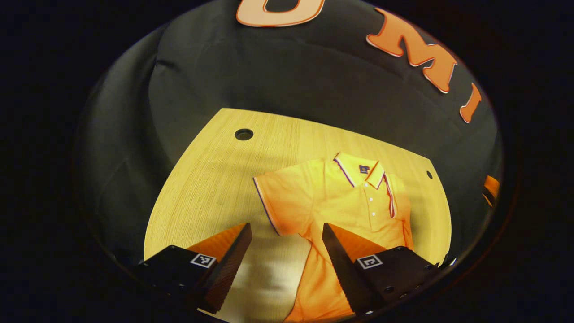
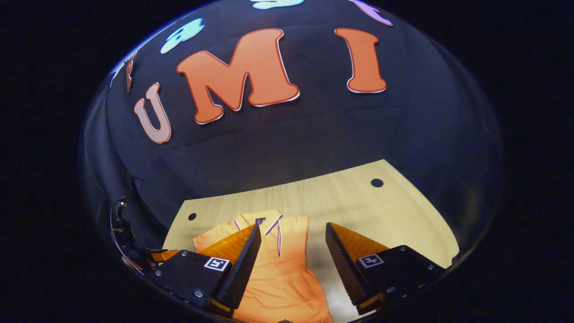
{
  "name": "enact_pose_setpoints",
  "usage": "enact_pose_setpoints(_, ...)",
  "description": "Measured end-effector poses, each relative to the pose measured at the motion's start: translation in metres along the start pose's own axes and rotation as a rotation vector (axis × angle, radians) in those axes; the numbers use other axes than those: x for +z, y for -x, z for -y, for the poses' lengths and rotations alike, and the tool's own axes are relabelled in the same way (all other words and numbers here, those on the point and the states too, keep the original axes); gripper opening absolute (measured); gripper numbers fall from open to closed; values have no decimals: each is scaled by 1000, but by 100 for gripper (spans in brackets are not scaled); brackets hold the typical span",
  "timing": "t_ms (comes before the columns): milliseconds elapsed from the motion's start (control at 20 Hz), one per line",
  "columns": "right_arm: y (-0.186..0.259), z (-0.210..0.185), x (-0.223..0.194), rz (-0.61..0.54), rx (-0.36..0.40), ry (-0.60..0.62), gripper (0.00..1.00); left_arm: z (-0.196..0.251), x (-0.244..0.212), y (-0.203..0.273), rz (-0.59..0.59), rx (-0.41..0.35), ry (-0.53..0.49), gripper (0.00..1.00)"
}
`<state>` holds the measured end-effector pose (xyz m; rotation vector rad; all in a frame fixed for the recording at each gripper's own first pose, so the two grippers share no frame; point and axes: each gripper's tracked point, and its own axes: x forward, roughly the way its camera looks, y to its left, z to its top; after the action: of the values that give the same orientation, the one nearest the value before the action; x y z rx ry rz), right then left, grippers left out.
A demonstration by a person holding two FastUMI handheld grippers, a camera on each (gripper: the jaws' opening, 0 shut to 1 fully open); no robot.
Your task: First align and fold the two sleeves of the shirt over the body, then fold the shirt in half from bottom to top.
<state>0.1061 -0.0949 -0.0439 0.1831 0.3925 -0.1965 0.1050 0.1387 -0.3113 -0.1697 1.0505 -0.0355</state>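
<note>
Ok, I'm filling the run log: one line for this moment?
shirt: flat on table, one sleeve still spread | left gripper: open, above shirt | right gripper: open, above shirt | holding: nothing

A light wooden counter (image 1: 210, 179) with fine straight grain stands in the booth. A round dark hole (image 1: 244, 134) sits near one far corner of it, and a smaller dark hole (image 1: 429, 174) is near the other far corner. Behind the counter hangs a black cloth wall (image 1: 278, 76), slightly creased, and it also goes around the counter's side.
</note>
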Motion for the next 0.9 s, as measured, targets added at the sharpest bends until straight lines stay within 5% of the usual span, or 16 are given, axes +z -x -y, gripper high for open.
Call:
enact_pose_setpoints(600, 109, 10, -18, 119, -204, 8, 89, -22, 11, -107, -299, 42, -25, 97)
enact_pose_setpoints(900, 140, 21, -25, 111, -252, 16, 89, -20, 19, -132, -340, 84, -68, 91)
